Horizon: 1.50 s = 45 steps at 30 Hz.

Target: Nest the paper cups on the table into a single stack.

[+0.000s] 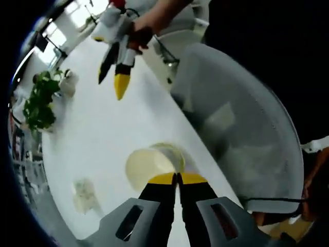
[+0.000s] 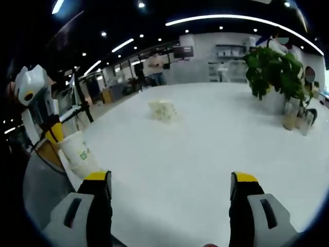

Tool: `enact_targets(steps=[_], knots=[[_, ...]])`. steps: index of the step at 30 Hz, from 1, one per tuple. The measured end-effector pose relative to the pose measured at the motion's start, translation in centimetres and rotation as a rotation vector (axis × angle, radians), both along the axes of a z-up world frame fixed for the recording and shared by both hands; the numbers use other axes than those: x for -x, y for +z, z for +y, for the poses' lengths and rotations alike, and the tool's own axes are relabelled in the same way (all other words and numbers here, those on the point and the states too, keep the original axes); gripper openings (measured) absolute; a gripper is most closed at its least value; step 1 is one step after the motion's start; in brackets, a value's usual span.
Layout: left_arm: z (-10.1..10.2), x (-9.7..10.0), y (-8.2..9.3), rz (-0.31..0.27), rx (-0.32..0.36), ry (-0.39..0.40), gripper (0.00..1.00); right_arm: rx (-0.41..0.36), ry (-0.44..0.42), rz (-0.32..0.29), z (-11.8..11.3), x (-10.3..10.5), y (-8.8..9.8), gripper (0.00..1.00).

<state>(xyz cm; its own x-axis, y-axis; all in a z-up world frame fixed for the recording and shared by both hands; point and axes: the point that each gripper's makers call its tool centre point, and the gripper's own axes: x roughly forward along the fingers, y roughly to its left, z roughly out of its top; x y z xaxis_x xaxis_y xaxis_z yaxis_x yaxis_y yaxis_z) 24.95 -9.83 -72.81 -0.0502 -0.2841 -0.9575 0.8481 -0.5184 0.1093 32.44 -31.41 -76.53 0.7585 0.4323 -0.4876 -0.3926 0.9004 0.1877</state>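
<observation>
Two tongs are being used: the left tongs [image 1: 177, 178] are being pressed together on the rim of a paper cup stack [image 1: 154, 164], held just above the white counter [image 1: 103, 128], while the right tongs [image 2: 169, 185] are being held spread and empty. No loose cup can be made out. The stack is judged best lowered upright onto the bare counter, clear of the crumpled wrapper [image 2: 163, 110] and the plant [image 2: 272, 69].

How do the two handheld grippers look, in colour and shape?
The left gripper has black jaws with yellow tips rising from grey bodies with slot openings. The right gripper has the same build. Seen from outside, it has a white housing with a red part.
</observation>
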Motion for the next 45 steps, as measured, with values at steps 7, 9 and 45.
enact_targets(steps=[7,9,45], knots=[[-0.4,0.2,-0.7,0.030,0.010,0.022,0.01,-0.014,-0.004,-0.002,0.0,0.0,-0.1,0.94],[-0.3,0.3,-1.0,0.042,0.007,0.025,0.01,-0.015,-0.004,-0.002,0.0,0.0,-0.1,0.94],[-0.5,0.5,-1.5,0.131,0.100,0.159,0.24,-0.021,-0.008,0.007,-0.5,0.5,-0.7,0.94]])
